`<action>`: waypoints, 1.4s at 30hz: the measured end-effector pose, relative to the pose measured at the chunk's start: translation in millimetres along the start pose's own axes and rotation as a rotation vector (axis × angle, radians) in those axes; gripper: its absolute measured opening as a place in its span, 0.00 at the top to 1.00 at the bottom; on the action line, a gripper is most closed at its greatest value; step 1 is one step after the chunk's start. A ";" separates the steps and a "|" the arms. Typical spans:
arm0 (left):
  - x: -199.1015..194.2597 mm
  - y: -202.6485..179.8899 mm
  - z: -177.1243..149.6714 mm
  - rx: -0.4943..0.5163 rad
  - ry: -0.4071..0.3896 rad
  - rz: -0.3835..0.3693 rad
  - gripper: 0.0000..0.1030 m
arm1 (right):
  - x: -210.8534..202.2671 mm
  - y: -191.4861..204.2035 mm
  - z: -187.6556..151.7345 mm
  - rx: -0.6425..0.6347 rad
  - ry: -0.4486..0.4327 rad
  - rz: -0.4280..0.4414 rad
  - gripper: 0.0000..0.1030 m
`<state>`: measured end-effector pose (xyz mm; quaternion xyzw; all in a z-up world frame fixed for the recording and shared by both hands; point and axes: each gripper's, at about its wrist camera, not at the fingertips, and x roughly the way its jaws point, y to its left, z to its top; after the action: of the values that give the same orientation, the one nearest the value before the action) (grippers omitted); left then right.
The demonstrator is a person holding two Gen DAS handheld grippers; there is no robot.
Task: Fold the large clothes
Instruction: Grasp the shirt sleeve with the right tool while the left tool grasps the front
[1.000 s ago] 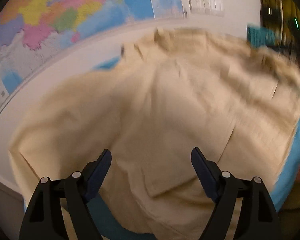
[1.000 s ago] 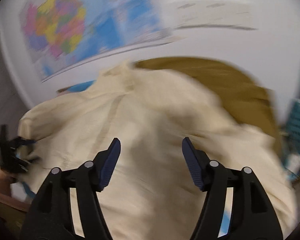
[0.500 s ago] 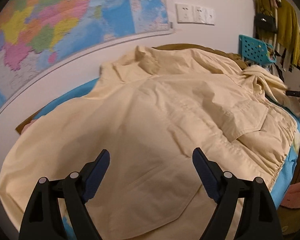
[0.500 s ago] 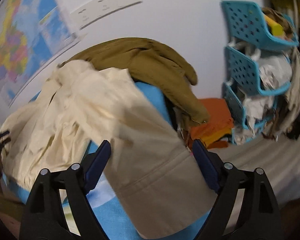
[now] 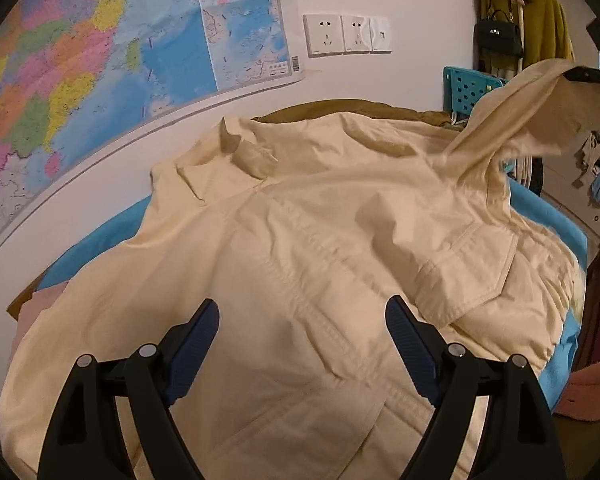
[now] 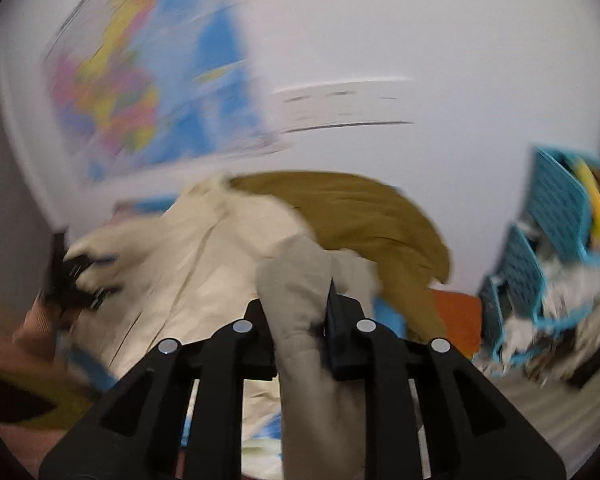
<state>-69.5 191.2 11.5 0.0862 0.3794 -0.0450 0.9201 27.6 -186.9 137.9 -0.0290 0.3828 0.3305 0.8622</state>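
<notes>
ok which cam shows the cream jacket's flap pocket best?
Left wrist view: the flap pocket of the cream cotton jacket lies sharp and unobstructed, beyond the open left gripper. The right wrist view is motion-blurred; there the right gripper is closing on a bunched sleeve, and no pocket can be made out.

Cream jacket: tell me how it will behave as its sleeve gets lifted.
Probably floppy: the sleeve pinched in the closing right gripper sags toward the cream jacket. Likely fairly light, since the pinch raises it. The body will probably drag and wrinkle on the blue cover.
</notes>
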 end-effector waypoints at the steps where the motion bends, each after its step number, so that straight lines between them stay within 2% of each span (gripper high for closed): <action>1: 1.7 1.5 1.4 -0.006 -0.001 -0.020 0.20 | 7.6 20.8 6.1 -0.049 0.034 0.025 0.83; 4: 4.1 3.5 5.2 -0.020 -0.006 -0.058 0.20 | 30.6 84.2 20.0 -0.160 0.087 0.123 0.84; 8: -2.0 6.0 8.2 -0.047 -0.041 -0.109 0.20 | 72.3 139.2 42.2 -0.190 0.124 0.246 0.85; 11: -9.0 16.1 8.4 -0.093 -0.074 -0.130 0.20 | 119.4 170.1 55.9 -0.188 0.172 0.277 0.84; 14: -13.8 33.5 2.7 -0.159 -0.085 -0.146 0.20 | 182.4 191.5 56.2 -0.182 0.308 0.293 0.83; 16: -15.2 46.4 -6.1 -0.208 -0.074 -0.158 0.20 | 208.4 196.7 52.3 -0.193 0.358 0.276 0.78; 18: -15.9 53.2 -12.7 -0.224 -0.063 -0.152 0.20 | 224.0 201.2 47.2 -0.248 0.413 0.227 0.63; 19: -16.9 54.9 -15.5 -0.224 -0.059 -0.148 0.20 | 226.4 204.0 45.6 -0.291 0.406 0.164 0.60; 21: -18.3 54.2 -19.7 -0.208 -0.055 -0.148 0.20 | 220.0 214.7 44.7 -0.417 0.351 0.019 0.28; 22: -18.2 51.7 -20.1 -0.198 -0.054 -0.146 0.20 | 216.1 214.7 47.2 -0.397 0.348 0.062 0.22; 23: -17.8 50.0 -20.1 -0.190 -0.053 -0.146 0.19 | 210.3 213.7 51.0 -0.354 0.353 0.136 0.25; 24: -16.4 47.1 -19.1 -0.180 -0.053 -0.152 0.19 | 205.7 213.7 53.3 -0.350 0.349 0.154 0.29; 26: -11.5 40.8 -15.5 -0.164 -0.054 -0.172 0.19 | 189.6 219.5 61.0 -0.394 0.289 0.105 0.26; 27: -10.2 37.9 -15.3 -0.157 -0.054 -0.179 0.19 | 180.1 218.2 67.5 -0.381 0.265 0.130 0.26; 28: -8.1 33.1 -13.1 -0.147 -0.059 -0.200 0.19 | 175.3 215.3 71.5 -0.373 0.246 0.138 0.25; 30: -5.0 25.8 -10.9 -0.138 -0.060 -0.247 0.19 | 162.2 200.4 79.2 -0.344 0.172 0.085 0.18; 31: -4.5 22.4 -11.8 -0.132 -0.059 -0.259 0.18 | 159.1 190.7 81.1 -0.321 0.150 0.076 0.17; 34: -4.5 11.7 -14.3 -0.095 -0.054 -0.293 0.17 | 151.1 135.7 78.4 -0.175 0.120 0.065 0.17; 35: -6.1 8.4 -17.5 -0.078 -0.051 -0.317 0.15 | 153.7 113.1 73.7 -0.139 0.111 0.041 0.17; 36: -6.5 5.6 -20.1 -0.071 -0.047 -0.345 0.13 | 154.7 86.3 66.7 -0.087 0.098 -0.019 0.17; 37: -5.9 2.8 -22.5 -0.068 -0.037 -0.375 0.08 | 157.7 65.2 61.0 -0.036 0.102 -0.034 0.17; 38: -0.7 -1.8 -26.1 -0.056 -0.004 -0.419 0.07 | 163.6 38.9 52.6 0.037 0.119 -0.041 0.17; 40: 14.5 -12.9 -30.0 -0.035 0.069 -0.414 0.07 | 180.1 -0.1 35.9 0.170 0.157 -0.048 0.19; 42: 29.7 -19.7 -30.8 -0.034 0.136 -0.415 0.07 | 202.0 -33.6 20.6 0.314 0.189 0.011 0.25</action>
<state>-72.6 177.3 -33.4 -0.0065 0.4508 -0.2212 0.8647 159.3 -96.2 8.4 0.0770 0.5091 0.2672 0.8145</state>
